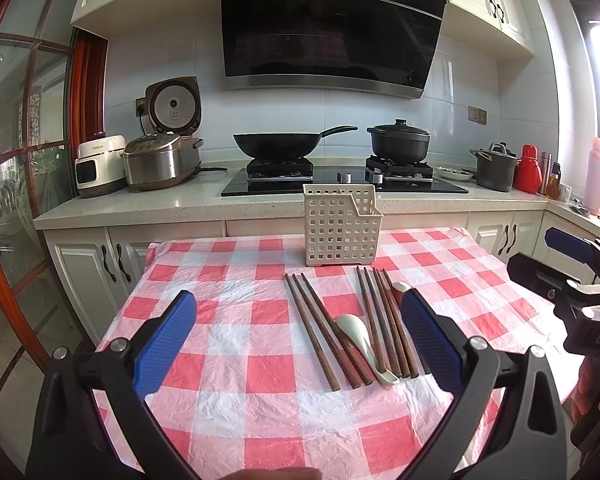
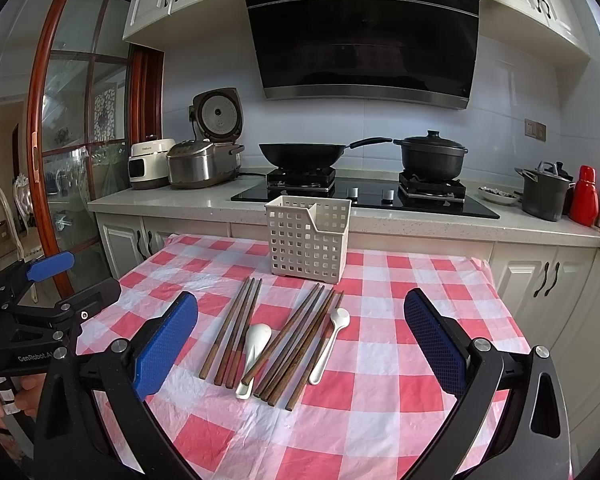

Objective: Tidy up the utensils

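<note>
Both the left tongs (image 1: 298, 344) and the right tongs (image 2: 300, 344) hang released, blue pads spread wide, holding nothing, above a tabletop (image 2: 420, 412) covered with a red-and-white checked cloth. Between and just ahead of the pads lie the chopsticks (image 2: 236, 332), dark brown wood, in two loose bundles: three sticks in one, about six in the other. Two white spoons (image 2: 256, 350) lie among them, bowls pointing away. Beyond stands one cream perforated basket (image 2: 306, 236), upright. Farther off, a kitchen counter carries a wok (image 2: 300, 153), a lidded black pot (image 2: 432, 158) and rice cookers.
</note>
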### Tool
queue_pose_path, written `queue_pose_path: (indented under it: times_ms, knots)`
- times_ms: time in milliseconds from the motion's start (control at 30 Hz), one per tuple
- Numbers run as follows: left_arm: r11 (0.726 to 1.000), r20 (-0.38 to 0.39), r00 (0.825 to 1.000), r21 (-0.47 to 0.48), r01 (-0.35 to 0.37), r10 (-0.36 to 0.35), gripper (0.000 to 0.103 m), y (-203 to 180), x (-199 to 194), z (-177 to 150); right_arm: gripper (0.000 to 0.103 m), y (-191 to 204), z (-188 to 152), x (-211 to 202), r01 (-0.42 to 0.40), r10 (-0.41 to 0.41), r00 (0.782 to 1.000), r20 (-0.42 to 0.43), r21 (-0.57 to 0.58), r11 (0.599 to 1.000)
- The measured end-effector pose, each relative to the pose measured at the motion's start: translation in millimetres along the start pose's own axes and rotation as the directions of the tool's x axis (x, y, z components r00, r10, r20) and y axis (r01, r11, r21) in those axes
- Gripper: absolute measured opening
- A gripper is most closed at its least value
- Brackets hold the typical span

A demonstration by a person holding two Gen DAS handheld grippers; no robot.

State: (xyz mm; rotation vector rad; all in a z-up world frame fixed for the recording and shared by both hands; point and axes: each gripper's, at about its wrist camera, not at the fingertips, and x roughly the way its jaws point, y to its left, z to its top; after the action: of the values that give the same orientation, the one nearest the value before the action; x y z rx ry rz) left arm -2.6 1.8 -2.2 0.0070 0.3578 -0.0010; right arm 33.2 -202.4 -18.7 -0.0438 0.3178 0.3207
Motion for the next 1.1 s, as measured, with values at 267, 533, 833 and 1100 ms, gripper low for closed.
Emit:
queue_pose_path:
  times_ms: [267, 533, 833, 1100]
  knots:
    - [1.000, -0.001, 1.000, 0.004, -0.003, 0.003, 0.099, 0.1, -0.2, 0.0, 0.097, -0.2, -0.6, 0.2, -0.001, 0.001, 1.000, 0.001, 0.001, 1.000]
    - [1.000, -0.005, 1.000, -0.002, 0.006, -0.006, 0.099, 1.4, 0.2, 0.4, 0.097, -0.7, -0.7, 0.4, -0.001, 0.001, 1.000, 0.001, 0.003, 1.000]
    - [1.000, -0.004, 1.000, 0.000, 0.003, -0.003, 0.099, 1.4, -0.1, 0.1, 0.097, -1.2, -1.2, 0.7, -0.002, 0.002, 1.000, 0.001, 0.003, 1.000]
    - [1.000, -0.007, 1.000, 0.002, 0.000, 0.000, 0.099, 3.7, 1.0, -2.3, 0.097, -2.3, -3.1, 0.8, 0.000, 0.000, 1.000, -0.003, 0.008, 1.000]
